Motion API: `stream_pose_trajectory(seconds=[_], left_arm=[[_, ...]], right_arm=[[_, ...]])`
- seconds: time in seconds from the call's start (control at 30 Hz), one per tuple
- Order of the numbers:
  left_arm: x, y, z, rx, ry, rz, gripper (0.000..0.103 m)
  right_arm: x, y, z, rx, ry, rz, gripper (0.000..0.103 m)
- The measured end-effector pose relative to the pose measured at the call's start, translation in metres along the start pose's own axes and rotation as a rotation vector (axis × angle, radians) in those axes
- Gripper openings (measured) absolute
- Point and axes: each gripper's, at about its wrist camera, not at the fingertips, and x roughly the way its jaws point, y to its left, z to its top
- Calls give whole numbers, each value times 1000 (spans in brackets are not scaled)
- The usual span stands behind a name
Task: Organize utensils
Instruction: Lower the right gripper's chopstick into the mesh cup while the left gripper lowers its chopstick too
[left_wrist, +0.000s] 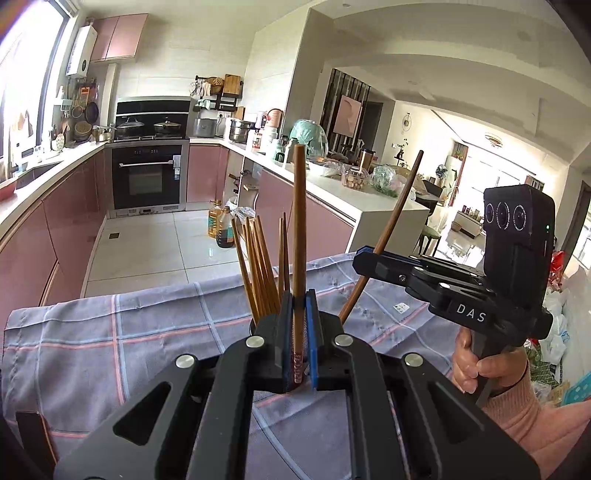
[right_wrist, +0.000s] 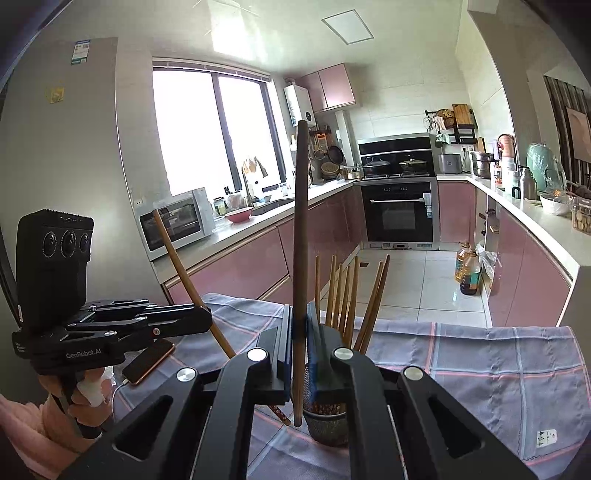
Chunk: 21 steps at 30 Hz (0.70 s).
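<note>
Jaws of both our left gripper (left_wrist: 300, 332) and right gripper (right_wrist: 300, 343) each clamp one chopstick (left_wrist: 298, 229) beside the holder (right_wrist: 327, 424); we risk tipping it when lowering them.

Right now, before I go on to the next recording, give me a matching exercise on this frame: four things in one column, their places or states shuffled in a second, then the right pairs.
Things
1. dark chopstick
2. chopstick bundle
3. phone
4. oil bottles

Places or states
a. standing on the floor by the cabinets
b. standing in the mesh holder
c. clamped in the jaws of the right gripper
d. lying flat beside the left gripper, which clamps the lighter chopstick

Pairs: 1-c, 2-b, 3-d, 4-a
</note>
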Motion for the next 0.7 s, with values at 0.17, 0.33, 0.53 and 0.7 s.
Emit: stream_pose_trajectory(seconds=[0.17,0.33,0.53,0.7], left_arm=[[-6,-4,10,13,-35,2,8],[-6,-9,17,31,-57,8,8],[-2,-16,16,35,-54,16,8],[6,-14,15,35,-32,25,8]], right_arm=[[-1,-3,7,-6,-20,-4,6],[0,-4,12,-12,-29,-16,6],[5,-7,14,-7,-32,-25,6],[12,-9,12,0,-15,-35,6]])
